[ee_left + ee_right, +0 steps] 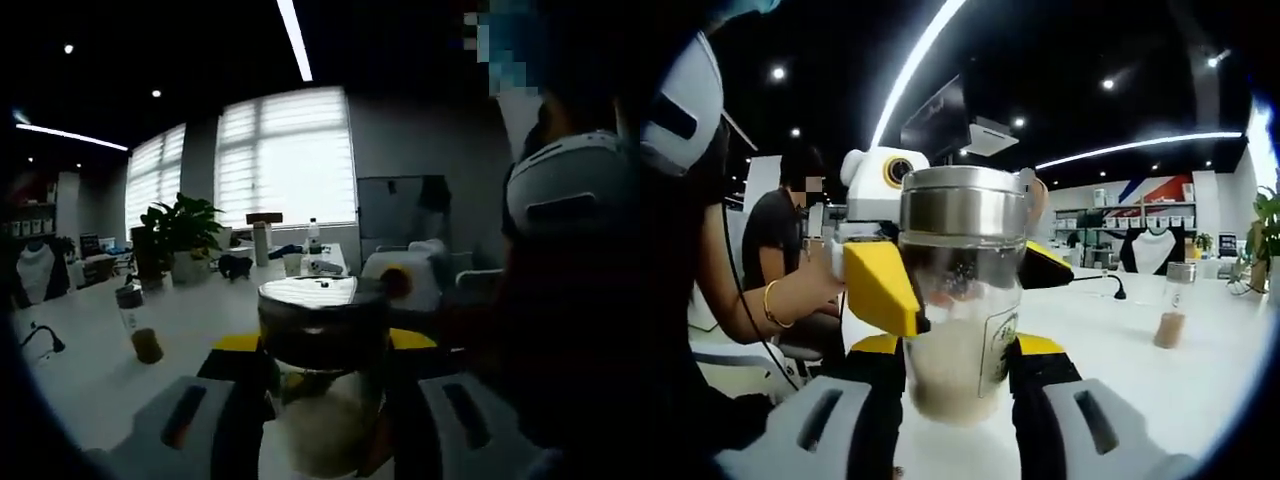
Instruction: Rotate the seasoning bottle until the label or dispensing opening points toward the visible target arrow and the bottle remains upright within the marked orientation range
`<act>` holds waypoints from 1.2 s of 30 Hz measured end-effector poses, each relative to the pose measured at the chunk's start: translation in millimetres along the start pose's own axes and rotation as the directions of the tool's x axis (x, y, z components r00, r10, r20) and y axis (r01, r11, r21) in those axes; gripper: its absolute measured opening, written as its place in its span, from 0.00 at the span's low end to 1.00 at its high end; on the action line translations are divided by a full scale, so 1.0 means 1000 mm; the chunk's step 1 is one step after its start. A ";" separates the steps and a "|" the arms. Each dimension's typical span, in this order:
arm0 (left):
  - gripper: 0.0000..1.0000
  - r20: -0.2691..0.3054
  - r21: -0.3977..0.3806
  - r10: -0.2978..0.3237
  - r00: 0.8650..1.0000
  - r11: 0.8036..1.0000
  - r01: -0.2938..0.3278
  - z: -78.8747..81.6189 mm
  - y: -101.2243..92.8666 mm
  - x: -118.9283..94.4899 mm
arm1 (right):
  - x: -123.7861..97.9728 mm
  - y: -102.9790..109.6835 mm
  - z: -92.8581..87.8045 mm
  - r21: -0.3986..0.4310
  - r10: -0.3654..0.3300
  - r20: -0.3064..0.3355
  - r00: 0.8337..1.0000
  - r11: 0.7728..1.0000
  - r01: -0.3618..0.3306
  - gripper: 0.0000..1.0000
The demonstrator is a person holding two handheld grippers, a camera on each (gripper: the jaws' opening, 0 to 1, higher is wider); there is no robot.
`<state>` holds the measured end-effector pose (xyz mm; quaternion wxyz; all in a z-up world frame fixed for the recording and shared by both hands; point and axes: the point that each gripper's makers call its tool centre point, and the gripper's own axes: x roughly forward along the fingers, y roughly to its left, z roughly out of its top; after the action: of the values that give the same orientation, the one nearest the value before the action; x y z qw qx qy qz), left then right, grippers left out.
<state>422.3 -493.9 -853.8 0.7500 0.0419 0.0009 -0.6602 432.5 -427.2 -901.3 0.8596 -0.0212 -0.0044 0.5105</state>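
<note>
The seasoning bottle (962, 300) is a clear jar with a steel lid, pale powder inside and a printed label (1000, 345) on its right side. It stands upright above the white table (1120, 350). My right gripper (960, 352) is shut on its lower body, with black yellow-tipped jaws on both sides. My left gripper (962, 282) comes in from the left and clamps the bottle higher up with yellow jaws. In the left gripper view the bottle (325, 390) sits between that gripper's own jaws (325, 345), shut on it.
A second small bottle (1170, 300) with brown powder stands on the table, and is also seen in the left gripper view as the small bottle (135, 325). A potted plant (180, 235) and several items sit at the far end. A person (780, 250) sits at left.
</note>
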 end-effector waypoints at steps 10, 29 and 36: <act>0.46 -0.012 -0.029 0.184 0.983 0.982 -0.185 -0.005 0.021 0.000 | -0.004 -0.019 -0.010 -0.003 -0.132 -0.040 0.991 0.991 0.132 0.39; 0.47 0.009 -0.022 0.545 0.838 0.838 -0.545 0.005 0.052 0.010 | -0.009 -0.044 -0.013 0.027 -0.333 -0.020 0.943 0.942 0.333 0.39; 0.48 -0.028 0.053 0.637 0.770 0.771 -0.635 0.001 0.055 0.007 | -0.009 -0.047 -0.014 0.022 -0.381 -0.005 0.925 0.925 0.381 0.39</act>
<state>477.4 -493.6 -849.6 0.9278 0.0693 -0.0102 -0.3665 469.7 -457.4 -913.5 0.9425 -0.0104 -0.0024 0.3341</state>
